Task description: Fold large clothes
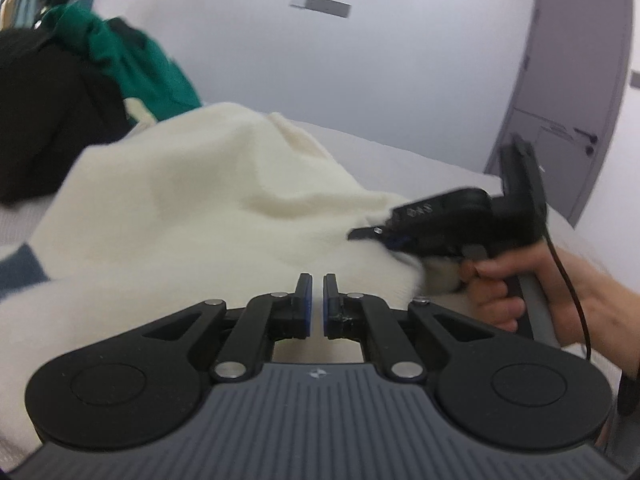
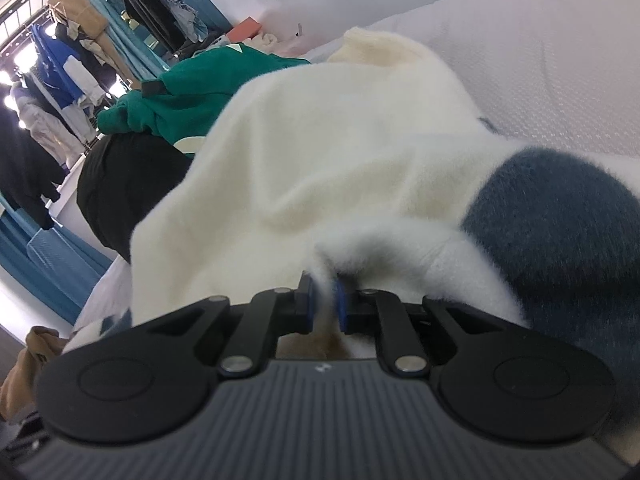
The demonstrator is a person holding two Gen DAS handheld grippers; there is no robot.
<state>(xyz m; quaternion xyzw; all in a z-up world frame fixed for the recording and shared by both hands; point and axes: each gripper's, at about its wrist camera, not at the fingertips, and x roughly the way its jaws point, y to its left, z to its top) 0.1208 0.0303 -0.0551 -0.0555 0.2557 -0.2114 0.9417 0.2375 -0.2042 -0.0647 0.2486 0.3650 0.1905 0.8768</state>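
Cream fleece makes up most of the scene: a large fuzzy sweater [image 2: 320, 152] with a dark blue-grey panel [image 2: 560, 216] is heaped on a white textured bed surface [image 2: 560, 60], directly ahead of both grippers and reaching under their fingertips. Beyond the sweater, to the far left of the right gripper, lie a green garment [image 2: 192, 92] and a black garment [image 2: 120, 192], apparently waiting their turn.

Right gripper [image 2: 324, 300]: jaws clenched on a fold of the cream fleece, with pile bulging between and over the pads. The left wrist view shows the same tool from the side, a person's hand [image 1: 500, 288] on its handle, its tip buried in the fabric.

Left gripper [image 1: 318, 300]: jaws drawn almost together, a narrow slit between the pads, nothing visibly held; fleece lies just in front.

Step in hand, as judged: securing grip points on the sweater before spreading it. The next move calls for the left gripper to take a second edge or corner, then both to pull apart and flatten the garment.
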